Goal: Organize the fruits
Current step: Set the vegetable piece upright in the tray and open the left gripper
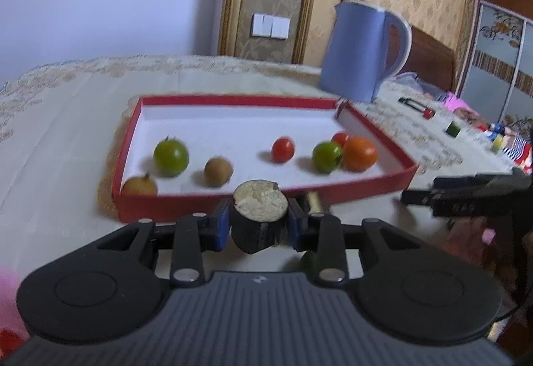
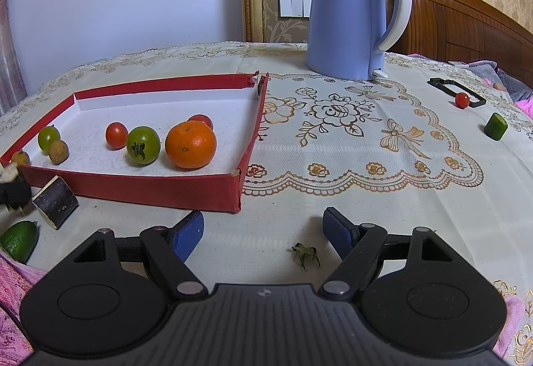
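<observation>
My left gripper [image 1: 258,220] is shut on a short dark-skinned cane piece [image 1: 260,199] with a pale cut top, held just before the near wall of the red tray [image 1: 366,189]. The white-floored tray holds an orange [image 2: 190,144], two green tomatoes [image 2: 143,145] [image 2: 49,138], red cherry tomatoes [image 2: 116,135] and brown longans [image 2: 58,151]. A second dark cane piece [image 2: 55,202] lies outside the tray's near left corner. My right gripper [image 2: 263,229] hangs open over the tablecloth in front of the tray, with nothing between its fingers.
A blue kettle [image 2: 346,13] stands behind the tray's right corner. A green fruit [image 2: 18,239] lies at the near left. A loose green stem [image 2: 304,253] lies by my right gripper. Far right are a red cherry tomato [image 2: 462,99], a black frame [image 2: 456,89] and a green cucumber chunk [image 2: 495,126].
</observation>
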`<state>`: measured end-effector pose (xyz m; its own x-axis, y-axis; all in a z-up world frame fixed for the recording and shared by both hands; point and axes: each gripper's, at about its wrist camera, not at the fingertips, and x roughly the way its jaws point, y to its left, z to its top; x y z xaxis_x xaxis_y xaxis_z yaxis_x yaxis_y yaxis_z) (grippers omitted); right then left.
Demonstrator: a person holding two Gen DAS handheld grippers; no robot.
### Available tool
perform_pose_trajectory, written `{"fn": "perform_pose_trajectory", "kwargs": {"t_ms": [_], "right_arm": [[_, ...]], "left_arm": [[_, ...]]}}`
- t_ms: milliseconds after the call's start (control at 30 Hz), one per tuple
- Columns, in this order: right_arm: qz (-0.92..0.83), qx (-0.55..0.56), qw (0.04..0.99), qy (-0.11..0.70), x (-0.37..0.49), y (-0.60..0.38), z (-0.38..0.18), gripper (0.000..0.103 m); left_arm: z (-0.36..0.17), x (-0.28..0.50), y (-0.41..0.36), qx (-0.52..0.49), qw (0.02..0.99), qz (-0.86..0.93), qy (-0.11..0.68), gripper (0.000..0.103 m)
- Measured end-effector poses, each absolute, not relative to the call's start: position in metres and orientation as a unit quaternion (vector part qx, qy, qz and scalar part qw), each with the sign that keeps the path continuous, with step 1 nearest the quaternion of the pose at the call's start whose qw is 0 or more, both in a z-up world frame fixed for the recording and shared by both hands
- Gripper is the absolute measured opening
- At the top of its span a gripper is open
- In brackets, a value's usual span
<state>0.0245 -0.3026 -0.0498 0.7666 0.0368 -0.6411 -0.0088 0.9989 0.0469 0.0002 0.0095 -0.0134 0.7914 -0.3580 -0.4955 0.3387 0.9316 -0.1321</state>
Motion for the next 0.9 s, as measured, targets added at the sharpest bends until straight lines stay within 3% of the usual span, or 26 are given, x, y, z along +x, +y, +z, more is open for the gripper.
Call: {"fn": "perform_pose_trajectory", "kwargs": {"t_ms": [333, 900], "right_arm": [[0.013, 0.022, 0.940, 0.341, 0.025, -0.303, -0.050, 0.079], [0.015, 0.030, 0.940, 0.339, 0.024, -0.305, -0.050, 0.079]], "left_arm": [[0.010, 0.041, -0.004, -0.037, 0.949, -0.185, 0.251, 0.031], [-0.024, 0.108, -0.023, -0.024, 0.941, -0.151, 0.303, 0.032]]}}
